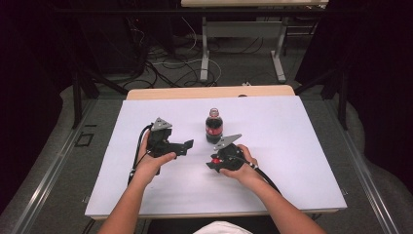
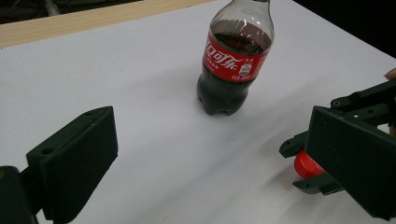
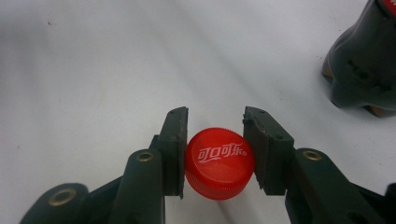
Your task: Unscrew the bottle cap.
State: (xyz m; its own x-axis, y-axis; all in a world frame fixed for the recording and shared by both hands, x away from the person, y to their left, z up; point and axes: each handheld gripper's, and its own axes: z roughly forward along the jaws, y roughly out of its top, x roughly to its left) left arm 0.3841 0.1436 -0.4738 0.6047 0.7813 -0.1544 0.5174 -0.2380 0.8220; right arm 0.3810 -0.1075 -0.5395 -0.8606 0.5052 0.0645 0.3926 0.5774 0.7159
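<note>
Red plastic, the cap point(image 3: 219, 163) sits pinched between the right gripper point(image 3: 215, 149)'s 2 fingers point(image 3: 173, 144), logo up. The bottle point(image 1: 214, 126) stands open-necked just beyond them. The left gripper point(image 1: 182, 146) is spread wide, holding nothing. I'd close that one on the bottle's body first, then lower the cap squarely onto the neck.

White Coca-Cola Chinese script on bottle label point(image 2: 236, 60), red cap point(image 3: 219, 163).
</note>
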